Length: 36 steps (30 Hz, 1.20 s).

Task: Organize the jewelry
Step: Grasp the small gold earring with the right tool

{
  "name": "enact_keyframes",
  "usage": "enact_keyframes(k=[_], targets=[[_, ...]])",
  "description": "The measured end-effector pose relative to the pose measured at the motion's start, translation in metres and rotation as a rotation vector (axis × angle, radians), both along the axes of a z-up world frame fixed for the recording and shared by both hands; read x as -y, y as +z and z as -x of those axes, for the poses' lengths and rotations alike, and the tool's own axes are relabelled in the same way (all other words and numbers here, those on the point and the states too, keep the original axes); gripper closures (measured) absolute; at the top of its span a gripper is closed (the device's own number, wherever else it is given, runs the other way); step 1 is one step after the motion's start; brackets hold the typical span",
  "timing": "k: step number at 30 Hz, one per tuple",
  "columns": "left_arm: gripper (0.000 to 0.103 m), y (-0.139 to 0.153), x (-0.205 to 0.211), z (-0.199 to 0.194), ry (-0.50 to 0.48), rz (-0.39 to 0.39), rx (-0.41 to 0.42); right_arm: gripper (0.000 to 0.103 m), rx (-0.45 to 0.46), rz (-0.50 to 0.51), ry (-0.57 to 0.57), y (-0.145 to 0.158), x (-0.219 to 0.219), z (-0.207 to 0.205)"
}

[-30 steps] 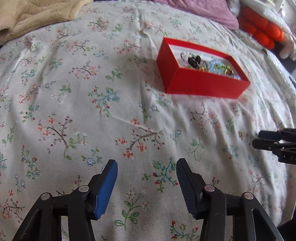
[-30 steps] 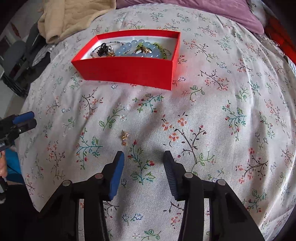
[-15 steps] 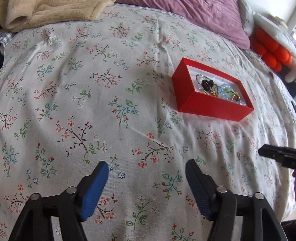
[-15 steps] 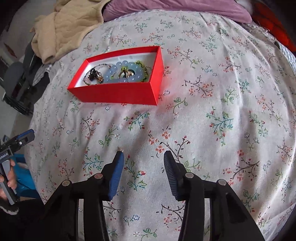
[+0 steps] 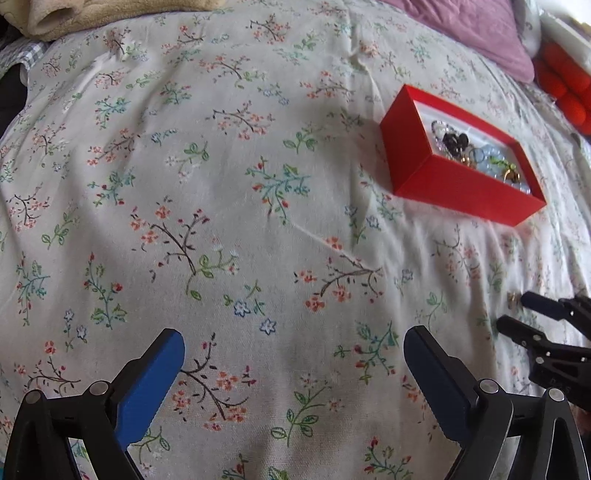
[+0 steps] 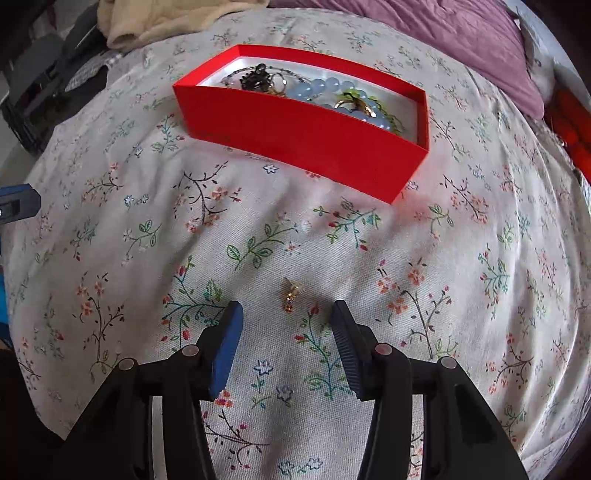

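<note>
Red cardboard box (image 6: 306, 140) sat on the bed, on a floral bedspread (image 5: 229, 192), and it already had a pile of stuff in it: pale blue beads (image 6: 325, 86), a dark beaded piece (image 6: 255, 79), something gold (image 6: 354, 105) and a bit of green. From the left wrist view the same box (image 5: 454, 184) was off to the upper right, well apart from that tool.

The one loose piece was a small gold earring or charm (image 6: 291, 293), lying on the fabric on the near side of the box. The right tool (image 6: 286, 314) hung right over it with its fingers spread, the charm sitting just ahead of the gap between the tips, not touching either one as far as I could see. In the left view you could catch the right tool (image 5: 515, 312) poking in from the right edge with a tiny gold speck (image 5: 512, 297) just beside its tip.

The left tool (image 5: 293, 343) was spread wide too, holding nothing, just above plain bedspread.

Around the edges: a beige blanket (image 6: 177, 18) bunched at the top left, a purple pillow (image 6: 436, 29) at the top, and something bright orange (image 5: 565, 88) at the far right.
</note>
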<state>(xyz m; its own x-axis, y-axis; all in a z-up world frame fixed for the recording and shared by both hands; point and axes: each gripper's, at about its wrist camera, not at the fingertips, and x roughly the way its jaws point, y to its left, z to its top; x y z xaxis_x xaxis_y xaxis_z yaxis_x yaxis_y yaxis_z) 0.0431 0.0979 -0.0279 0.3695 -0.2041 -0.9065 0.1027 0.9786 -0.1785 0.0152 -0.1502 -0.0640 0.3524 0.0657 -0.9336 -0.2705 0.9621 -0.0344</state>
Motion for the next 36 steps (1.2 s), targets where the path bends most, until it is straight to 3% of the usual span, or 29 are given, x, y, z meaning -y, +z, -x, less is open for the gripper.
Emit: enact_keyframes(k=[5, 8, 10, 20, 36], targets=[[0.005, -0.005, 0.011, 0.003, -0.030, -0.022, -0.010, 0.074, 0.002, -0.027, 0.003, -0.002, -0.004, -0.006], [0.005, -0.006, 0.017, 0.003, -0.050, -0.030, -0.012, 0.092, -0.003, -0.042, -0.012, -0.003, -0.002, -0.010], [0.005, -0.006, 0.020, 0.003, -0.060, -0.037, -0.012, 0.097, -0.007, -0.049, -0.024, -0.002, 0.001, -0.013], [0.005, -0.008, 0.031, -0.009, -0.071, -0.046, -0.021, 0.097, -0.020, -0.181, -0.103, 0.019, 0.022, -0.030], [0.005, -0.013, 0.061, -0.027, -0.078, -0.039, -0.046, 0.097, 0.084, -0.323, -0.203, 0.072, 0.064, -0.066]])
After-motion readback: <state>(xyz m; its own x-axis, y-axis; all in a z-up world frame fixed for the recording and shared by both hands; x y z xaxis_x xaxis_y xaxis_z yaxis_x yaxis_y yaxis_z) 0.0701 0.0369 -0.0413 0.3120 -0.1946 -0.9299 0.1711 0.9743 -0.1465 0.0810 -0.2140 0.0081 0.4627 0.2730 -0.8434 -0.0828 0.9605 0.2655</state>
